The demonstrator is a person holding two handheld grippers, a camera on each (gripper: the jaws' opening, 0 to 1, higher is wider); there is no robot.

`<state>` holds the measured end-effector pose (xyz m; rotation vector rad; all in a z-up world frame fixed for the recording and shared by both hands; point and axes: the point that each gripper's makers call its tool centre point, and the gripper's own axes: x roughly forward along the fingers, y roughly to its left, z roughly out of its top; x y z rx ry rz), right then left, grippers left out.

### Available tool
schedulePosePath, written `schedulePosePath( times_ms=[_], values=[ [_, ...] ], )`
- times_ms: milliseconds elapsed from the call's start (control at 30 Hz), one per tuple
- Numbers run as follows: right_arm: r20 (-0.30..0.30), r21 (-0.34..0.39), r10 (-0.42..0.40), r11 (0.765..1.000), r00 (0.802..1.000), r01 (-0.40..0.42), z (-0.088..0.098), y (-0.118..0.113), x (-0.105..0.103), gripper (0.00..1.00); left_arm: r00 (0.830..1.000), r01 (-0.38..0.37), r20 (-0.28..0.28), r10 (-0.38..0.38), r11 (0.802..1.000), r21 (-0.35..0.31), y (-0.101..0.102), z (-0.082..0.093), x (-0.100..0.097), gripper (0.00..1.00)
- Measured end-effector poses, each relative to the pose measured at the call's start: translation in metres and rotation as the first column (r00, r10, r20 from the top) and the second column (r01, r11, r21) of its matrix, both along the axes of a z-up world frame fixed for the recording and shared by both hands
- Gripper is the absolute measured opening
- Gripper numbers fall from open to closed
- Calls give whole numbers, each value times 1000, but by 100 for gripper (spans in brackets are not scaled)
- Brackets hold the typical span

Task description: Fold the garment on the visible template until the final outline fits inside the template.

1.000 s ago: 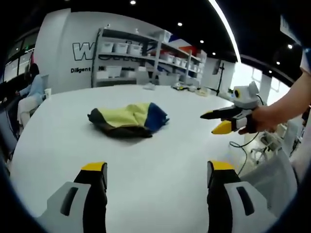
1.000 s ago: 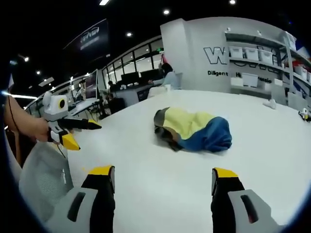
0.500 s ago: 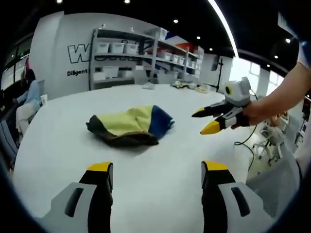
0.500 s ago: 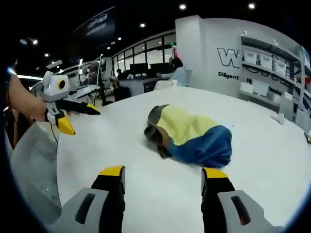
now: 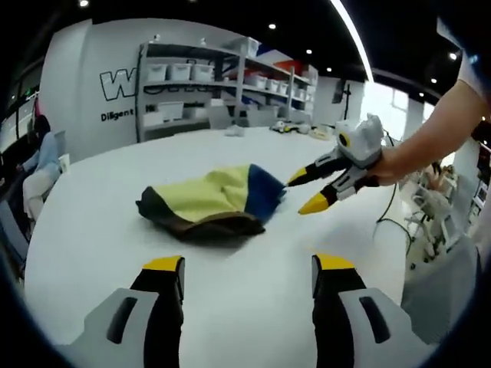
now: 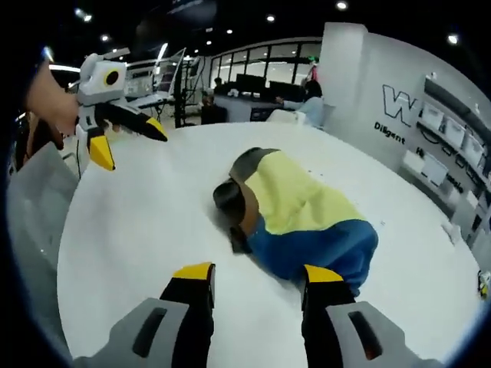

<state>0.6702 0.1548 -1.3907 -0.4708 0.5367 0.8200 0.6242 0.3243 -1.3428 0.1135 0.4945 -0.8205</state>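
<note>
A crumpled garment (image 5: 211, 201), yellow with a blue end and dark edges, lies bunched in the middle of the round white table (image 5: 92, 230). My left gripper (image 5: 249, 267) is open, its yellow-tipped jaws a short way in front of the garment with nothing between them. Coming in from the right, my right gripper (image 5: 302, 193) is open in a person's hand, its tips right beside the blue end. In the right gripper view the garment (image 6: 299, 218) lies just beyond my open right gripper (image 6: 257, 273), blue end nearest. The left gripper (image 6: 129, 146) hangs open at upper left over the table's edge.
Shelves with white bins (image 5: 207, 73) stand against the back wall. Someone sits beyond the table's far left side (image 5: 38, 165). A grey mesh chair (image 6: 31, 222) stands at the table's edge. Desks and monitors (image 6: 245, 88) line the back of the room.
Both grippers have moved closer to the garment. The right gripper has come in from the table's edge to the blue end. The garment itself has not shifted.
</note>
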Motion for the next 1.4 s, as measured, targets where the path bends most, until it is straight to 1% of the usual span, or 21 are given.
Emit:
schedulePosePath(
  times_ms=[67,133,200,333,467,500,567,633,733,833,867,933,967,1000,1033,1067,1133,1200,1333,1367,1400],
  values=[
    [24,-65,46,997,999,-44,-3,0,6,35,1000,1,-2,-1,1000,0,-1,-1,4,65],
    [25,-85,79,993,997,-76,-7,2,9,34,1000,3,-3,-3,1000,-1,-1,-2,7,65],
    [42,-146,115,983,992,-108,-11,0,15,33,1000,4,-2,-4,1000,-2,-2,-2,10,65],
    [53,-268,203,946,978,-182,-22,-4,19,30,1000,2,-2,-2,1000,-5,-2,-3,17,63],
    [75,-326,247,922,966,-211,-26,-6,27,25,1000,3,-2,-3,1000,-8,-4,-5,23,62],
    [79,-349,260,912,962,-218,-27,-7,28,24,1000,4,-2,-4,1000,-9,-5,-6,24,62],
    [90,-411,314,876,945,-252,-31,-8,31,21,1000,6,-3,-7,1000,-9,-6,-7,27,62],
    [87,-435,329,862,940,-262,-34,-9,32,19,1000,8,-2,-8,1000,-7,-6,-7,29,62],
    [108,-504,388,815,915,-286,-35,-11,38,16,1000,10,-1,-10,1000,-8,-8,-8,33,61],
    [106,-537,416,788,903,-301,-40,-12,41,12,1000,11,-2,-11,1000,-11,-8,-9,36,61],
    [94,-554,414,777,905,-298,-43,-14,43,11,1000,12,-1,-12,1000,-11,-9,-9,37,61],
    [100,-533,400,795,911,-290,-41,-12,45,10,1000,12,0,-12,1000,-12,-9,-9,39,60],
    [99,-548,405,785,909,-290,-42,-13,46,9,1000,12,1,-12,1000,-13,-9,-9,40,60],
    [103,-531,407,794,908,-296,-41,-10,44,9,1000,12,1,-12,1000,-14,-9,-10,41,60],
    [98,-538,416,786,904,-303,-43,-10,44,10,1000,12,1,-12,1000,-14,-9,-10,42,60],
    [85,-562,430,766,899,-313,-45,-12,44,10,1000,13,2,-13,1000,-14,-9,-10,43,60],
    [92,-540,436,777,896,-323,-41,-11,43,13,1000,12,2,-11,1000,-16,-9,-10,44,60],
    [74,-566,464,748,883,-346,-43,-19,41,14,1000,8,0,-8,1000,-21,-8,-10,44,59],
    [63,-582,471,733,880,-351,-47,-31,44,14,1000,10,0,-10,1000,-17,-8,-11,45,59],
    [64,-601,481,718,875,-351,-45,-33,45,14,1000,10,1,-10,1000,-16,-9,-11,45,59],
    [63,-606,485,713,872,-353,-45,-34,45,14,1000,9,1,-9,1000,-16,-9,-12,45,59]
  ],
)
